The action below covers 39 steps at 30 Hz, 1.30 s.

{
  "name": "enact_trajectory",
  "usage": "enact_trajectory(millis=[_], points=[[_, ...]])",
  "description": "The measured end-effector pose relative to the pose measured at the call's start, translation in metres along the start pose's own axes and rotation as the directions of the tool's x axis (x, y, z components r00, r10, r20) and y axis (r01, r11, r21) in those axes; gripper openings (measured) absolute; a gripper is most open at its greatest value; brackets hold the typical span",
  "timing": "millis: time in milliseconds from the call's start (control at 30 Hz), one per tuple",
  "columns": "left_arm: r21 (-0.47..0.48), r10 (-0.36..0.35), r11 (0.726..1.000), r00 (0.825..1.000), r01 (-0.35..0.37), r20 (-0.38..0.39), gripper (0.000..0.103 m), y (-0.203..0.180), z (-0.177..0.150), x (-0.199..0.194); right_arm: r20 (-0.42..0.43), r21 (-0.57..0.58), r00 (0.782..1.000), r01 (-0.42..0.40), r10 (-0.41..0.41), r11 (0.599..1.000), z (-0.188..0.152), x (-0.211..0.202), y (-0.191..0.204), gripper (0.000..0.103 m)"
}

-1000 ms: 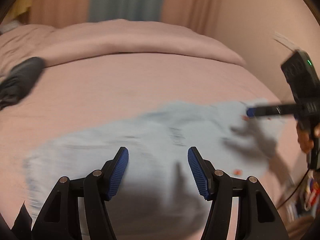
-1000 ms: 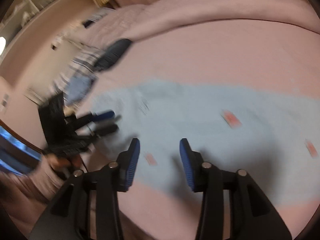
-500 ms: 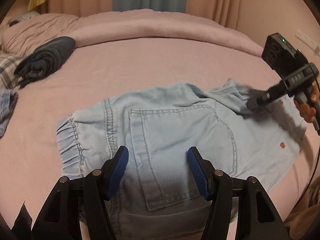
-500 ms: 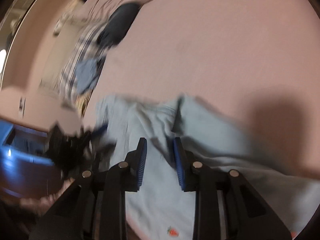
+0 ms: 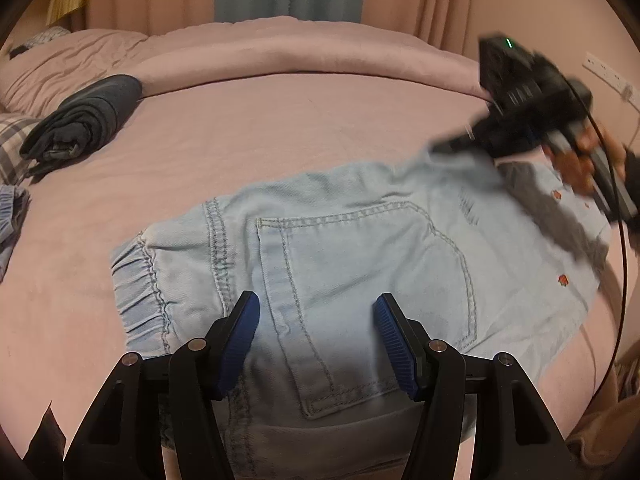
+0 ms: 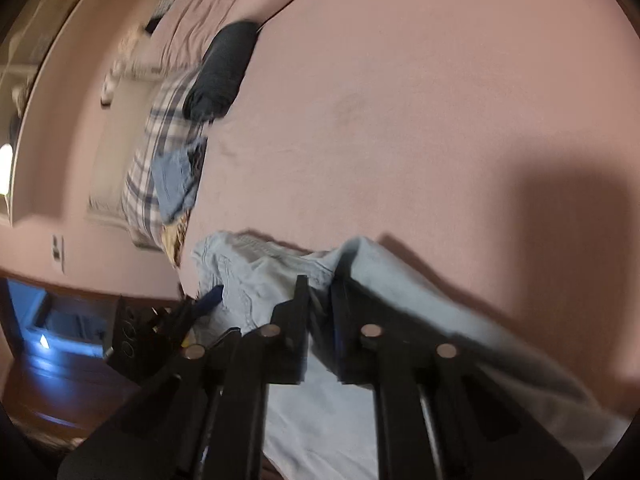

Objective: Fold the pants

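Light blue denim pants [image 5: 360, 256] lie across the pink bed, elastic waistband at the left, back pocket up. My left gripper [image 5: 316, 320] is open and empty, hovering over the pocket near the front edge. My right gripper [image 5: 448, 146] appears at the right in the left wrist view, shut on the far edge of the pants and lifting it. In the right wrist view the gripper [image 6: 320, 292] pinches a raised fold of the pants [image 6: 380, 264].
A rolled dark garment [image 5: 84, 120] lies at the far left of the bed [image 5: 280, 120]. Plaid and blue clothes [image 6: 168, 168] are piled at the left edge. A folded pink duvet [image 5: 280, 52] runs along the back. A cable [image 5: 620, 280] hangs at the right.
My right gripper has closed on the far edge of the pants and raised it. My left gripper has stayed open over the pocket, with the view steadying.
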<state>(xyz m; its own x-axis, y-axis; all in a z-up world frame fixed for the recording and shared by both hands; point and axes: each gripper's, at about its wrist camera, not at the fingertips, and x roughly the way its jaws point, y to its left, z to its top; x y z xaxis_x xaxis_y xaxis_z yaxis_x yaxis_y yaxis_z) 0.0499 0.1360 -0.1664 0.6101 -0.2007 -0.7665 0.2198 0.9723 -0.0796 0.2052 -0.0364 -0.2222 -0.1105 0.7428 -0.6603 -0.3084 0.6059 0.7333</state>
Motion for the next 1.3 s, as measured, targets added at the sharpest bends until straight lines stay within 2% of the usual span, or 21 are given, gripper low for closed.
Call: enact_trajectory(millis=[100,133,200,267,333,400,567,600,633,667,700,800,833,867,967,1033,1100,1167,1200,1267,1300], points=[[0.007,-0.003,1.0,1.0,0.003,-0.01,0.061,0.002,0.001,0.002,0.08,-0.012,0.997,0.025,-0.024,1.0,0.018,-0.014,0.002,0.008],[0.007,-0.004,1.0,1.0,0.004,-0.019,0.061,0.004,0.003,0.003,0.074,-0.003,0.997,0.015,-0.015,1.0,0.026,-0.012,-0.002,0.008],[0.003,-0.001,1.0,0.999,0.001,-0.053,0.061,0.003,0.01,0.001,0.023,-0.036,0.993,0.114,-0.114,0.993,0.03,0.003,-0.007,0.008],[0.004,-0.004,1.0,0.999,0.004,-0.05,0.061,0.001,0.024,-0.008,0.001,0.007,0.994,0.106,-0.106,0.994,0.034,0.013,-0.018,0.009],[0.022,-0.054,0.998,0.998,0.053,0.017,0.061,-0.005,0.047,-0.019,0.007,0.031,0.998,0.065,-0.066,0.997,0.035,0.011,-0.025,0.009],[0.037,-0.15,0.988,0.988,0.149,0.025,0.061,-0.013,0.079,-0.01,0.013,0.044,0.999,0.042,-0.042,0.998,0.033,0.006,-0.028,0.01],[0.035,-0.269,0.96,0.951,0.277,-0.15,0.061,-0.034,0.127,0.073,-0.005,0.034,0.998,0.06,-0.059,0.998,0.038,0.01,-0.02,0.01],[0.032,-0.259,0.962,0.942,0.272,-0.215,0.059,-0.036,0.127,0.094,-0.012,0.024,0.998,0.064,-0.064,0.998,0.038,0.01,-0.018,0.01],[0.057,-0.197,0.974,0.94,0.221,-0.278,0.056,-0.037,0.122,0.114,-0.016,0.02,0.998,0.066,-0.066,0.998,0.039,0.011,-0.016,0.01],[0.094,-0.171,0.974,0.943,0.205,-0.286,0.056,-0.039,0.117,0.122,-0.018,0.012,0.998,0.069,-0.068,0.998,0.039,0.011,-0.016,0.011],[0.155,-0.157,0.968,0.959,0.197,-0.237,0.056,-0.043,0.113,0.116,-0.015,0.004,0.997,0.074,-0.074,0.997,0.039,0.01,-0.017,0.011],[0.178,-0.124,0.97,0.966,0.167,-0.228,0.057,-0.043,0.109,0.111,0.069,-0.032,0.985,0.16,-0.157,0.987,0.04,0.003,-0.021,0.011],[0.173,-0.109,0.973,0.968,0.149,-0.225,0.057,-0.041,0.109,0.109,0.135,-0.02,0.965,0.229,-0.224,0.973,0.04,-0.008,-0.023,0.011],[0.17,-0.092,0.977,0.971,0.131,-0.222,0.057,-0.04,0.109,0.106,0.169,-0.017,0.951,0.267,-0.26,0.964,0.04,-0.017,-0.024,0.019],[0.185,-0.013,0.981,0.979,0.051,-0.202,0.058,-0.044,0.107,0.094,0.308,0.01,0.911,0.286,-0.275,0.958,0.024,-0.069,-0.025,0.018],[0.219,0.019,0.976,0.991,0.011,-0.135,0.058,-0.06,0.11,0.078,0.363,0.012,0.889,0.294,-0.278,0.956,0.001,-0.108,-0.026,0.021],[0.22,-0.083,0.971,0.993,0.099,-0.079,0.058,-0.087,0.113,0.065,0.384,0.018,0.852,0.378,-0.355,0.926,-0.028,-0.139,-0.029,0.024],[0.232,-0.181,0.953,0.98,0.194,-0.078,0.058,-0.116,0.114,0.07,0.362,0.019,0.847,0.41,-0.389,0.912,-0.059,-0.149,-0.036,0.023],[0.244,-0.184,0.948,0.978,0.203,-0.099,0.058,-0.126,0.113,0.077,0.348,0.023,0.842,0.433,-0.413,0.901,-0.072,-0.148,-0.041,0.023],[0.333,-0.079,0.934,0.983,0.131,-0.168,0.058,-0.149,0.098,0.106,0.339,0.049,0.783,0.538,-0.521,0.841,-0.102,-0.145,-0.057,0.018],[0.352,-0.063,0.928,0.984,0.12,-0.169,0.059,-0.152,0.092,0.111,0.35,0.063,0.757,0.568,-0.551,0.821,-0.115,-0.147,-0.066,0.014]])
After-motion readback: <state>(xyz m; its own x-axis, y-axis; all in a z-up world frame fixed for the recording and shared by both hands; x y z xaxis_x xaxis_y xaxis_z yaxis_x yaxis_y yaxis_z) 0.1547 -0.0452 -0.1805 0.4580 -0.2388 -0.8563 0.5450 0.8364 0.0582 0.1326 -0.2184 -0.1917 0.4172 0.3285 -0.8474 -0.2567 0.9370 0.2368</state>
